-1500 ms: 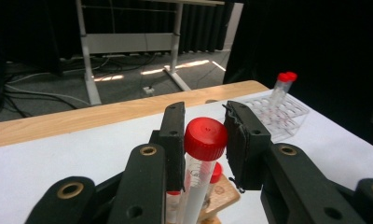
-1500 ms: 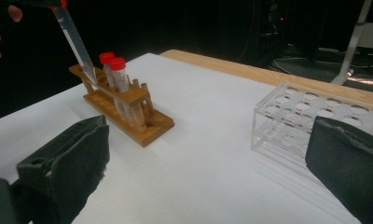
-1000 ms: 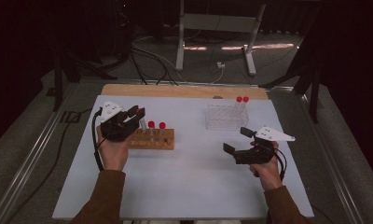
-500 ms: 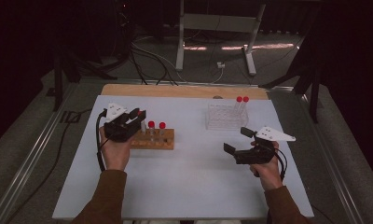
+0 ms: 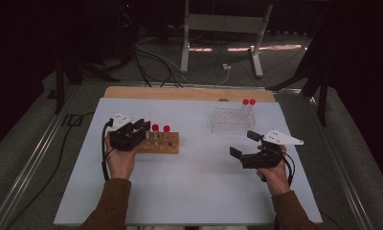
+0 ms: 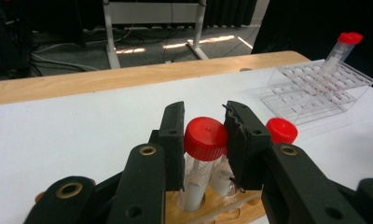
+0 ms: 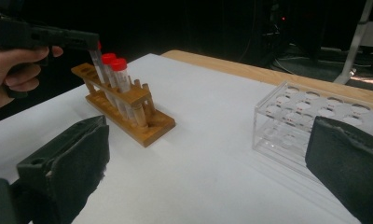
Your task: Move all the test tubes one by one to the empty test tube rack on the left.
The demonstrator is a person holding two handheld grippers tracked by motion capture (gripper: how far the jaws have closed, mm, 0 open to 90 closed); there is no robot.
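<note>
Between the left gripper's two black pads sits the red cap of a test tube, squeezed on both sides, so that gripper is closed on the tube right at cap level. That tube stands upright in the wooden rack, at the rack's left end, with its lower part down in a hole. Just beside it in the same rack are two more red-capped tubes, pretty tight spacing, so there's not much slack on that side of the jaws. Left of the rack it's bare white table out to the edge.

Over on the other side, the right gripper hovers with its jaws spread wide and nothing between them. From its own camera, the pads frame a big patch of empty tabletop, with the wooden rack off to one side and the clear plastic rack to the other. The clear rack sits near the far right of the table, close to the wooden strip along the back edge, holding two red-capped tubes at its far right corner. The racks are well apart, with lots of open surface between them and toward the near edge.
</note>
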